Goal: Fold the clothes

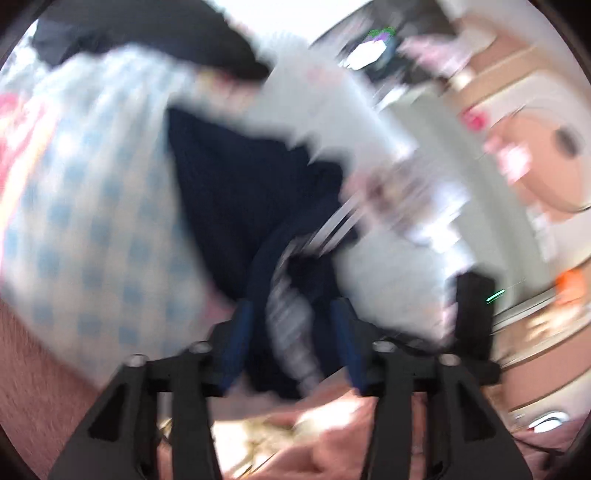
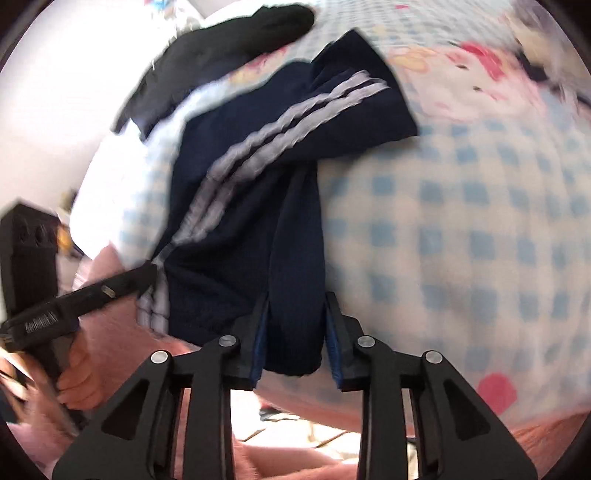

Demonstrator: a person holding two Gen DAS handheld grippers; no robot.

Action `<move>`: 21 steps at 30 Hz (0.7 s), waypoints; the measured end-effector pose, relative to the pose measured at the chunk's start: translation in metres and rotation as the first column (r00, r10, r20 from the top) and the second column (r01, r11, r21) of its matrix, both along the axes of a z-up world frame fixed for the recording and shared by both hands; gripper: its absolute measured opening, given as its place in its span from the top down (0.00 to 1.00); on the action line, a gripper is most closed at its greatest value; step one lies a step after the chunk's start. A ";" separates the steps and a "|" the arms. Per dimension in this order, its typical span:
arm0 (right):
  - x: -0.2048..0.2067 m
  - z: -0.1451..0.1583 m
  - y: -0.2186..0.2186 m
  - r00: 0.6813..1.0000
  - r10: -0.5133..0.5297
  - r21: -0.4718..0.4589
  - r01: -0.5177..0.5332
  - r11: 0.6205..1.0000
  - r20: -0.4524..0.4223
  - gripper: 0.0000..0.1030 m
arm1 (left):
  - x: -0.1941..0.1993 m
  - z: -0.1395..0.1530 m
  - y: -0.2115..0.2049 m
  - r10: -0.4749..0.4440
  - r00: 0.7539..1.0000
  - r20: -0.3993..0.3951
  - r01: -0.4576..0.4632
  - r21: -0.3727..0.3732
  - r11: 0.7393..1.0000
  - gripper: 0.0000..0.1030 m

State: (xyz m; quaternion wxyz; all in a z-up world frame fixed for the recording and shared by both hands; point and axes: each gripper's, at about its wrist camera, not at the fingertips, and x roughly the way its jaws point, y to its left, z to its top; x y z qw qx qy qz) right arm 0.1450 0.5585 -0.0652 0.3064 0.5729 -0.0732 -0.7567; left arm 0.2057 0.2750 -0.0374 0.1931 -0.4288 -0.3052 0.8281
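Note:
A navy garment with three white stripes lies crumpled on a blue-and-white checked bedsheet. My right gripper is shut on a thick fold of its near edge, and the cloth fills the gap between the pads. The left gripper reaches in from the left, its tip at the striped edge, held by a person's hand. In the blurred left wrist view the garment runs between the jaws of my left gripper. These stand wide apart, with the striped cloth loose between them.
A black garment lies at the far end of the sheet, also seen as the black garment. Cartoon prints in pink and red mark the sheet. Blurred cardboard boxes and room clutter fill the right of the left wrist view.

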 end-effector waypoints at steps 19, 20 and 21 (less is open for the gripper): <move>-0.099 -0.007 0.010 0.992 -0.113 0.124 0.120 0.985 -0.063 0.52 | -0.142 -0.044 0.120 -0.207 0.974 0.093 0.222 -0.220 0.950 0.82; -0.099 -0.005 0.011 0.991 -0.115 0.111 0.121 0.986 -0.065 0.52 | -0.138 -0.041 0.118 -0.210 0.974 0.085 0.224 -0.216 0.950 0.86; -0.100 -0.003 0.011 0.991 -0.111 0.104 0.117 0.988 -0.069 0.52 | -0.135 -0.035 0.113 -0.196 0.978 0.069 0.207 -0.219 0.954 0.89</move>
